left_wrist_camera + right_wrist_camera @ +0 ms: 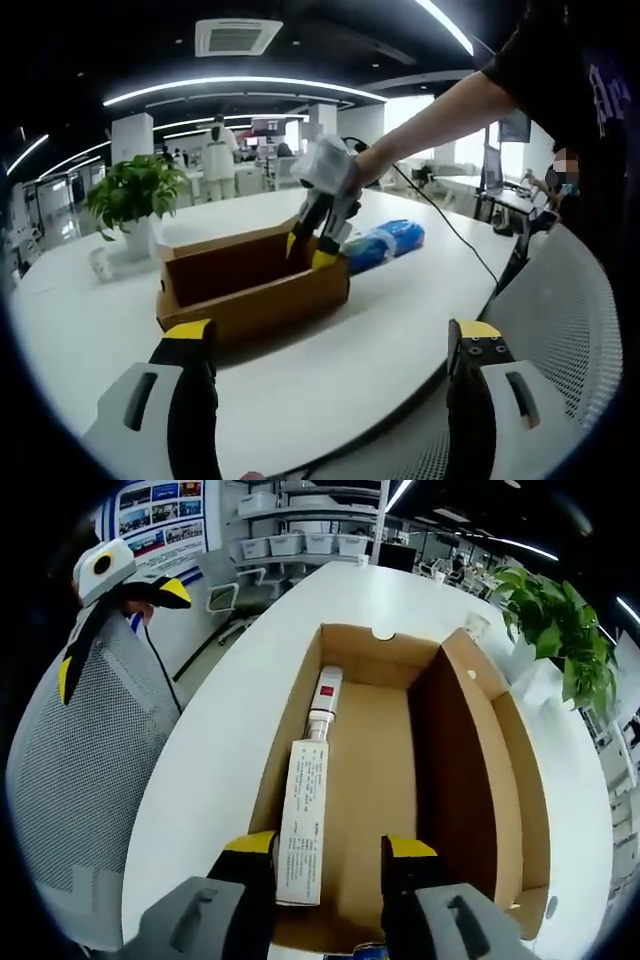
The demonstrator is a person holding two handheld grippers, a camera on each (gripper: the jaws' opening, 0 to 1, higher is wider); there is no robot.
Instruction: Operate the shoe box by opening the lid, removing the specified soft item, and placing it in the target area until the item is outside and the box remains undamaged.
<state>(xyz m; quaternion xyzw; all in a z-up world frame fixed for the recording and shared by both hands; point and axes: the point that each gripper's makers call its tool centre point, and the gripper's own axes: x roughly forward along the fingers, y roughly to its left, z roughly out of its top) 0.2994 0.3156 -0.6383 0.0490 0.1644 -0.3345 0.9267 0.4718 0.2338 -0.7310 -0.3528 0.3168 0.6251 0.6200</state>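
The shoe box (pixel 400 770) sat open on the white table (pixel 420 310), and from my right gripper view I was looking straight down into it, with a long white carton (pixel 305 815) lying along its wall at about 9 o'clock. My right gripper (pixel 318 248) hung over the box's near end with its jaws spread and nothing in them, and the blue soft item (pixel 385 243) lay on the table just outside, around 3 o'clock of the box. My left gripper (pixel 335 345) hovered back off the table edge, jaws wide apart and empty, with a potted plant (pixel 135 200) out past the box at 10 o'clock.

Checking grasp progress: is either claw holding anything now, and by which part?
Nothing is held. The left claw is open over the white table; the right claw is open above the open brown cardboard box.
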